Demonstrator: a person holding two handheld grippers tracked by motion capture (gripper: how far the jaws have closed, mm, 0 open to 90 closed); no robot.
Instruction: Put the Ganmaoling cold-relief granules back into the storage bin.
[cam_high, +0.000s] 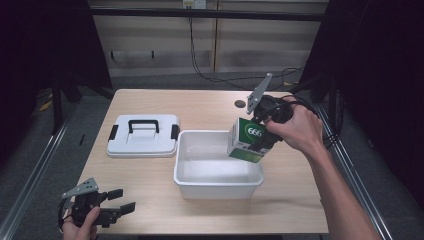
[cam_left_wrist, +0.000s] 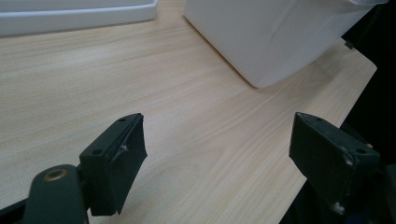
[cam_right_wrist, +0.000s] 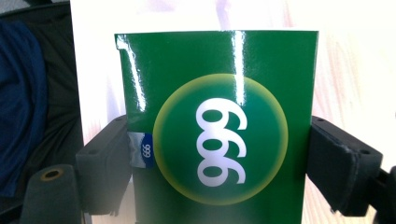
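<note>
My right gripper (cam_high: 261, 137) fingers pinch the green box (cam_high: 246, 140) over the white bin (cam_high: 218, 182), 3 o'clock rim; left gripper (cam_high: 122, 200) fingers spread above the counter (cam_high: 150, 175), 7 o'clock

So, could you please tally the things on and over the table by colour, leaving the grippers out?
White: 2, the open bin and the lid with black handle and clips lying beside it.
Green: 1, the box marked 666, clamped in the right gripper above the bin's right rim.
Total: 3.
</note>
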